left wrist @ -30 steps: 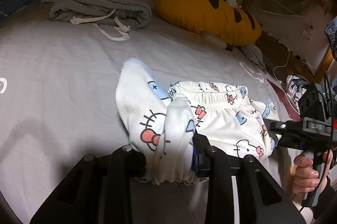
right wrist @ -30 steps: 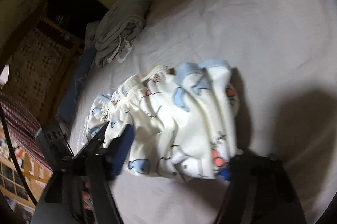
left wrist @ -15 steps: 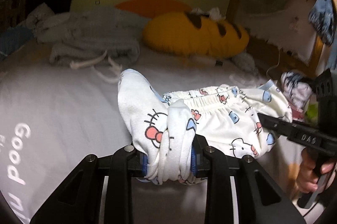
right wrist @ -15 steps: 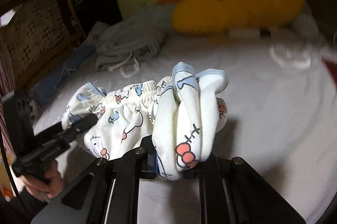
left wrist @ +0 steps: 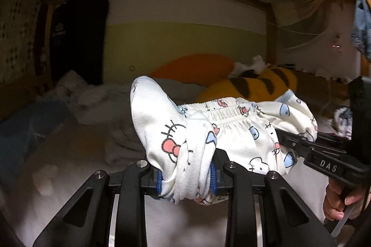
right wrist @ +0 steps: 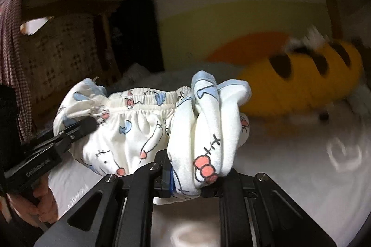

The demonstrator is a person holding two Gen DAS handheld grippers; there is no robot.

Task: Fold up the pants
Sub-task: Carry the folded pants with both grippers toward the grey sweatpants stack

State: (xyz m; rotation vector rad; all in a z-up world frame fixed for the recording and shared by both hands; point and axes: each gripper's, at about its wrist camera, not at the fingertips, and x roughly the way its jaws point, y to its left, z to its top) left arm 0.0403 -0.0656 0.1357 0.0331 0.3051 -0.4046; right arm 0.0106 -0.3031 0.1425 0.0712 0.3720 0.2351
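Left wrist view shows the left gripper (left wrist: 186,179) with its jaws clamped on a bunched part of the white cotton pants with cartoon cat print (left wrist: 234,131). The pants hang above the bed with the pale sheet (left wrist: 69,154), stretched between both grippers, and the elastic waistband (left wrist: 222,115) runs across the top. At the right edge of this view, the right gripper (left wrist: 281,136) reaches into the other end of the cloth, and a hand (left wrist: 336,203) holds its handle.

Right wrist view shows the right gripper (right wrist: 193,179). Its jaws have just been closing, and they are now pressed on a thick fold of the same pants (right wrist: 208,131), which fills the gap between them. The left gripper (right wrist: 87,125) comes in from the left edge and meets the cloth there.

At the far edge of the bed lies a yellow plush cushion with black stripes (right wrist: 308,84); a pile of grey clothes (left wrist: 97,98) lies near the far left corner.
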